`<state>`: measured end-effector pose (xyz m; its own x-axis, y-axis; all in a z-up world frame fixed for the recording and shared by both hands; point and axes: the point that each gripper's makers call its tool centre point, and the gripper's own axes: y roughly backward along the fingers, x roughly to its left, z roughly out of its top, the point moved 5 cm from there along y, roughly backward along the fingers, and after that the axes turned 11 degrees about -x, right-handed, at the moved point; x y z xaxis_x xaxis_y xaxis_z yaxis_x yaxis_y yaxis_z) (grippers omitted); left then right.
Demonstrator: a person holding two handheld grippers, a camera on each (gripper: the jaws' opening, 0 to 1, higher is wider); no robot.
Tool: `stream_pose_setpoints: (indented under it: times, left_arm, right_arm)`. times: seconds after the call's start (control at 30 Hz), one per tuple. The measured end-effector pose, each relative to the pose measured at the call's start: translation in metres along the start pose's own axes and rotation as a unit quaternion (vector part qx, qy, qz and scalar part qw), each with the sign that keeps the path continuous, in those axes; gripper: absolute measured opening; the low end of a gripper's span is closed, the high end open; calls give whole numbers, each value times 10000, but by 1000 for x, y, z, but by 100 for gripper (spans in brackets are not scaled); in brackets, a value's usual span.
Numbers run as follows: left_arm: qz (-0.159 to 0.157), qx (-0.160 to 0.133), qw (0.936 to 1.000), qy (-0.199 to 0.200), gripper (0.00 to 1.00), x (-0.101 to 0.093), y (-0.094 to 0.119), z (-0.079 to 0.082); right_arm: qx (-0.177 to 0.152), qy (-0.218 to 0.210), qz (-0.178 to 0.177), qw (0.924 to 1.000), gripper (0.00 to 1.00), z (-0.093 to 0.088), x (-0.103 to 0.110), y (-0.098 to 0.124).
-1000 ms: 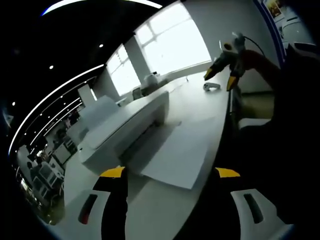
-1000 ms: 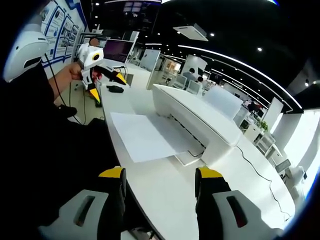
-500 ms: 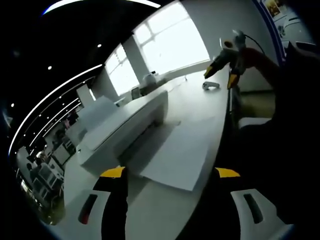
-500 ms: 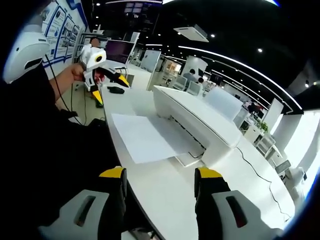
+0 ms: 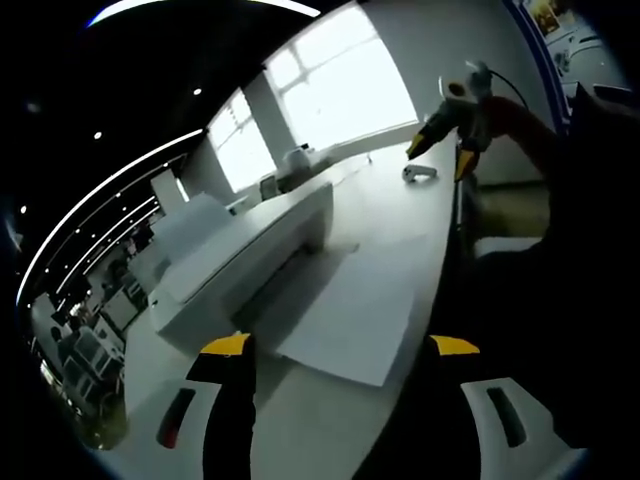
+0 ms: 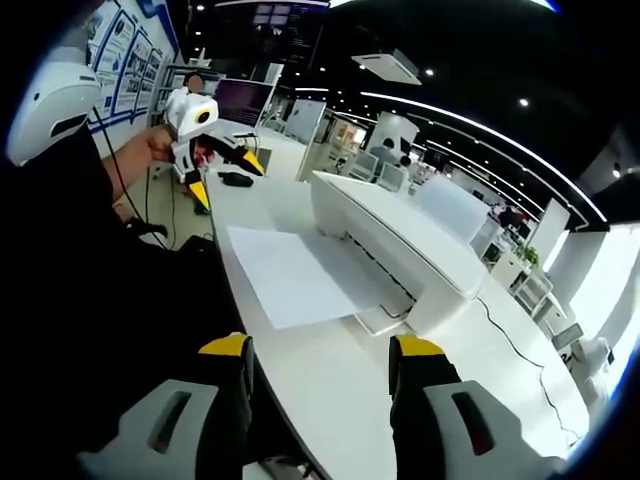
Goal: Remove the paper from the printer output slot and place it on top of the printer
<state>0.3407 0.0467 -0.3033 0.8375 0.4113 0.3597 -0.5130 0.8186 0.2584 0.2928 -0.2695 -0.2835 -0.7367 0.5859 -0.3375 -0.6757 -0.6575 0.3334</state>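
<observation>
A white printer (image 6: 400,245) (image 5: 235,255) lies on the long white table (image 6: 330,390). A sheet of white paper (image 6: 300,275) (image 5: 355,300) sticks out of its output slot and rests flat on the table. In the left gripper view my left gripper (image 5: 340,350) stands open, short of the paper's near edge, with nothing between its yellow-tipped jaws. My right gripper (image 6: 320,350) is open too, back from the paper, near the table's edge. Each gripper also appears in the other's view, held up in a hand: the left gripper (image 6: 205,135), the right gripper (image 5: 455,120).
A small dark object (image 6: 235,179) (image 5: 420,172) lies on the table past the paper. The person's dark clothes (image 6: 90,300) fill the side by the table's edge. Desks, chairs and screens (image 6: 380,165) stand behind; bright windows (image 5: 340,95) are at the far end.
Both views have shifted slightly. The paper and the printer lie as before, and both grippers stay open.
</observation>
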Motion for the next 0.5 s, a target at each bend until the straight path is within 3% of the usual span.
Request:
stream_pose_setpoints:
  times: [0.5]
  left_arm:
    - [8, 49, 10000, -71, 72, -2, -1, 3]
  right_arm:
    - [-15, 43, -36, 10000, 50, 2, -2, 4]
